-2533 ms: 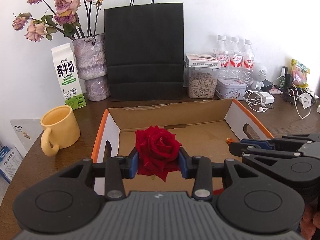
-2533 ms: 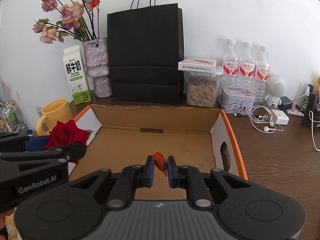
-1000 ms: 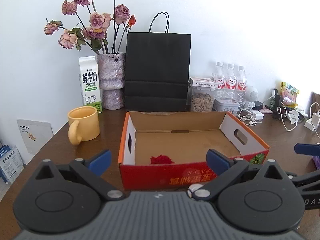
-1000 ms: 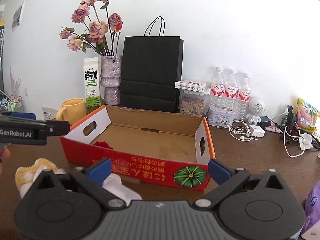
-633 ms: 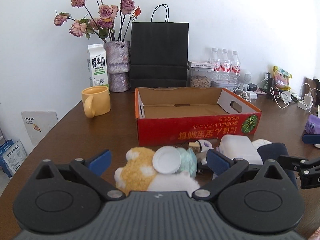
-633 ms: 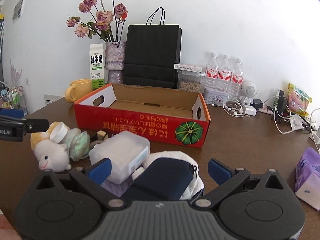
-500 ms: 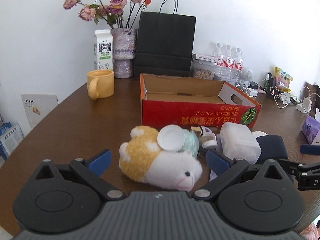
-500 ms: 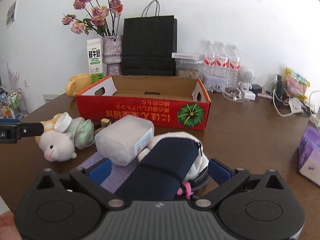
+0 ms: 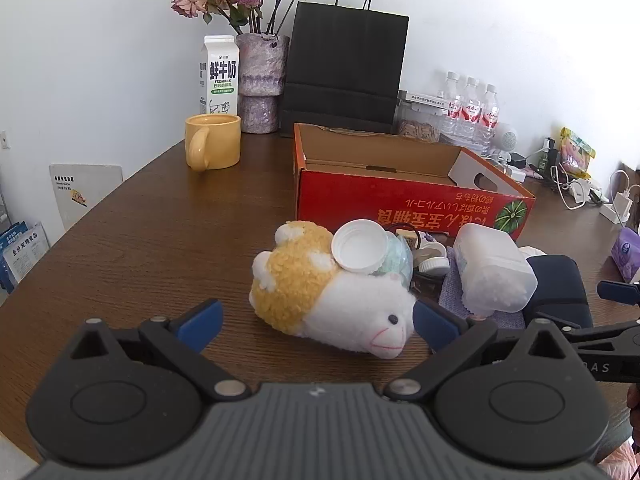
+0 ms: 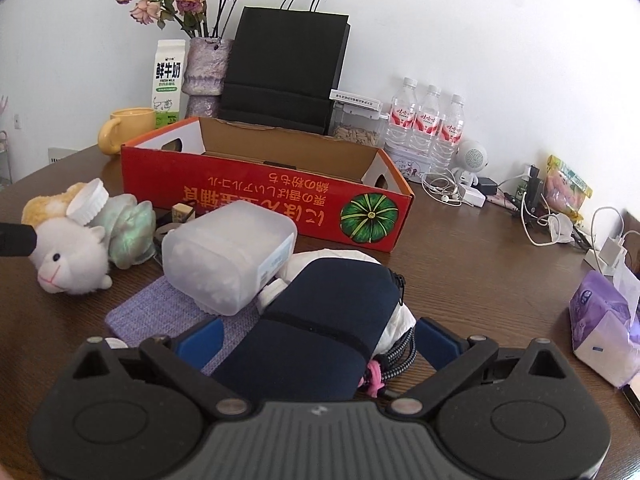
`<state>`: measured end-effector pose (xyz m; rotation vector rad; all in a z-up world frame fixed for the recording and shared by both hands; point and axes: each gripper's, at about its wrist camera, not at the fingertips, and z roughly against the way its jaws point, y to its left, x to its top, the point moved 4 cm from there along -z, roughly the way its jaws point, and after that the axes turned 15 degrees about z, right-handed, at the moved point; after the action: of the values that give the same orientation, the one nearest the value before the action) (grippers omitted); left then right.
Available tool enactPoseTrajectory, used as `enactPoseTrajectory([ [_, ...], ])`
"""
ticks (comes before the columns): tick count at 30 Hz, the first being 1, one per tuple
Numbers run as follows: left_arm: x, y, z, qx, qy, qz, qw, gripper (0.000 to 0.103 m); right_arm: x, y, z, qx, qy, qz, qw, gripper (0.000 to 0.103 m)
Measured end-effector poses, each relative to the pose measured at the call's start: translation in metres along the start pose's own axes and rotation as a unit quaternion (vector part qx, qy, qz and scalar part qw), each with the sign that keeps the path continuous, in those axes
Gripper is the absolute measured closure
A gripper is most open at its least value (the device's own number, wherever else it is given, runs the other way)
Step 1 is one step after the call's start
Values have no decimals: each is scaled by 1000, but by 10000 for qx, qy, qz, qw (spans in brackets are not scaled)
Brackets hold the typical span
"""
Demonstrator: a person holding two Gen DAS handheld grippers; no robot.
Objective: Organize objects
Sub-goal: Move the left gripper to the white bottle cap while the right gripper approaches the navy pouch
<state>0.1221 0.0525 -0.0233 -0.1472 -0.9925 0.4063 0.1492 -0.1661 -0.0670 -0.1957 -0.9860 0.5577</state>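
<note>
Both grippers are spread wide and empty right now. The left gripper (image 9: 316, 326) is lined up on the plush sheep (image 9: 328, 292), the right gripper (image 10: 318, 338) straddles the navy pouch (image 10: 320, 320). The red box (image 9: 404, 200) sits at about 1 o'clock from the sheep. My worry: that white lid (image 9: 358, 245) is just perched on the sheep's back, so lifting the plush probably tips it off. The clear tub (image 10: 230, 254) leaning beside the pouch could roll too.
</note>
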Motion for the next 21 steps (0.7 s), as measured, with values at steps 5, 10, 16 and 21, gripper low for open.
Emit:
enactPoseTrajectory([
  [5, 0, 1, -2, 1, 23, 21, 10000, 0, 2, 6, -11, -129, 99, 114, 9998, 9],
  [10, 0, 3, -3, 8, 44, 53, 10000, 0, -2, 9, -12, -66, 61, 188, 9998, 19],
  [16, -2, 0, -2, -68, 41, 7, 10000, 0, -8, -4, -2, 191, -201, -94, 9996, 36],
  [21, -6, -8, 0, -193, 86, -110, 9997, 0, -9, -19, 11, 368, -475, -474, 9971, 69],
])
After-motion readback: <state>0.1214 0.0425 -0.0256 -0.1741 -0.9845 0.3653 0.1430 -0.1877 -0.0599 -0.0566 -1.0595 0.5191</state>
